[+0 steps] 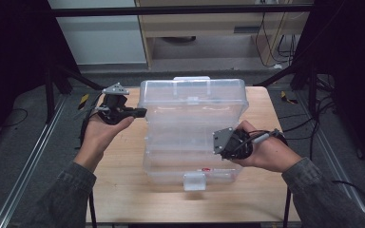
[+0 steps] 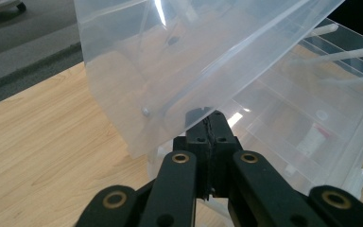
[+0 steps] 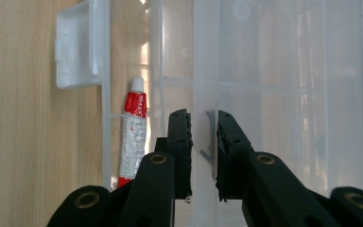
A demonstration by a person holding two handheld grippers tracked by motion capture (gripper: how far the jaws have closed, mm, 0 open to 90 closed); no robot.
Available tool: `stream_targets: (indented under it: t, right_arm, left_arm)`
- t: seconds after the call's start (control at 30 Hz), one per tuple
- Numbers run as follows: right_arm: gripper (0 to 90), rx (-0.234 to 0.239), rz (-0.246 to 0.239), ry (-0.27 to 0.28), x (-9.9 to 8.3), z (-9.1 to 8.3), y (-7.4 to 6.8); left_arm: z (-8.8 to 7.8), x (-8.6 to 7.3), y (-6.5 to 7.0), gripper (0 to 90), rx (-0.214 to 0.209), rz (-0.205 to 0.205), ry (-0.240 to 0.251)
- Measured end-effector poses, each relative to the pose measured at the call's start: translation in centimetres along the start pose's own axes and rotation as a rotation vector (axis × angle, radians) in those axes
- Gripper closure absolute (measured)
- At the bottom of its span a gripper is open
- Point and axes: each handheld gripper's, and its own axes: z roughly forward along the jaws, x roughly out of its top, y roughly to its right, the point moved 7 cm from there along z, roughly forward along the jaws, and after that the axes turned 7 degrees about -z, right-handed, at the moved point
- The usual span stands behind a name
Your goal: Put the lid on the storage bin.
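**Clear storage box held at lid and side wall by both grippers**

A clear plastic box (image 1: pixel 192 137) is sitting in the middle of the wooden table (image 1: pixel 123 190), its long side running away from the person. Its lid (image 1: pixel 193 97) is standing raised at the far end, tilted up over the open compartments.

The left gripper (image 1: pixel 140 112) is reaching in from the left side of the box, level with the lid's left edge. In the left gripper view the jaws are pressing together with the thin edge of the lid (image 2: pixel 189 61) caught at their tips; the lid is slanting up and away above them, and the divided box (image 2: pixel 312 118) is lying open beyond.

The right gripper (image 1: pixel 217 142) is working at the right side of the box, near its middle. In the right gripper view the jaws are standing on either side of an upright clear wall of the box (image 3: pixel 205 94); a narrow gap is showing between the pads and the plastic, and whether they are actually pressing on it cannot be told.

A red and white tube (image 3: pixel 133 137) is lying in a compartment along the box's near edge, just beside the white latch (image 3: pixel 78 45). In the high view the tube (image 1: pixel 209 169) is showing faintly above the latch (image 1: pixel 194 181).
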Motion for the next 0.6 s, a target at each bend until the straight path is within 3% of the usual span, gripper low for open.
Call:
stream_targets:
  t: [0.4,0.6]
  right_arm:
    - [76.7,0.002,0.0,0.005,0.0,0.2,-0.5]
    - [68.9,0.003,0.01,0.013,0.0,0.3,-0.9]
  left_arm:
    - [-0.8,-1.1,0.7,89.4,-0.019,0.007,0.005]
    - [-0.8,-1.4,1.0,89.1,-0.025,0.014,0.003]
